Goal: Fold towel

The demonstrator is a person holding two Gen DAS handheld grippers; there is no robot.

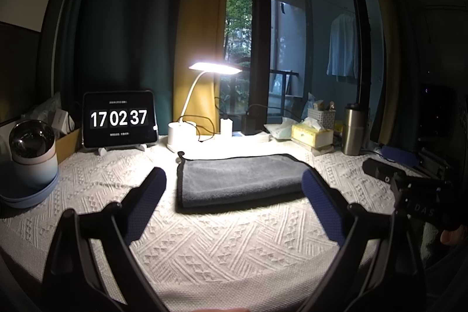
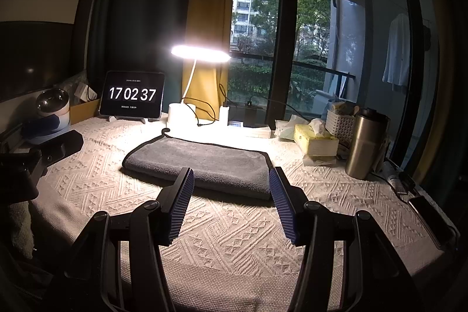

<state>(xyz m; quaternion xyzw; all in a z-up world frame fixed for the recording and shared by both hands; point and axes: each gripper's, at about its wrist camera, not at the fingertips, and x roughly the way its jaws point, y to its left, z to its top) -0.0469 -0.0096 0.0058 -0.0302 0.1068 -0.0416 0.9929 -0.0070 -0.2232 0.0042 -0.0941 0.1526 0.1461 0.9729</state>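
A grey towel [image 1: 238, 180] with a black hem lies folded in a flat rectangle on the cream patterned tablecloth [image 1: 222, 247]. It also shows in the right wrist view [image 2: 201, 163]. My left gripper [image 1: 234, 180] is open and empty, held above the cloth just in front of the towel. My right gripper [image 2: 231, 180] is open and empty, near the towel's front edge. The right gripper's body shows at the right of the left wrist view [image 1: 415, 195]. The left gripper's body shows at the left of the right wrist view [image 2: 44, 154].
A lit desk lamp [image 1: 215, 67] stands behind the towel. A tablet clock [image 1: 118, 119] and a round white device [image 1: 33, 154] stand at the back left. A tissue box [image 1: 311, 133], a basket [image 1: 321, 117] and a steel flask [image 1: 355, 129] stand at the back right. A phone [image 2: 427, 212] lies at the right edge.
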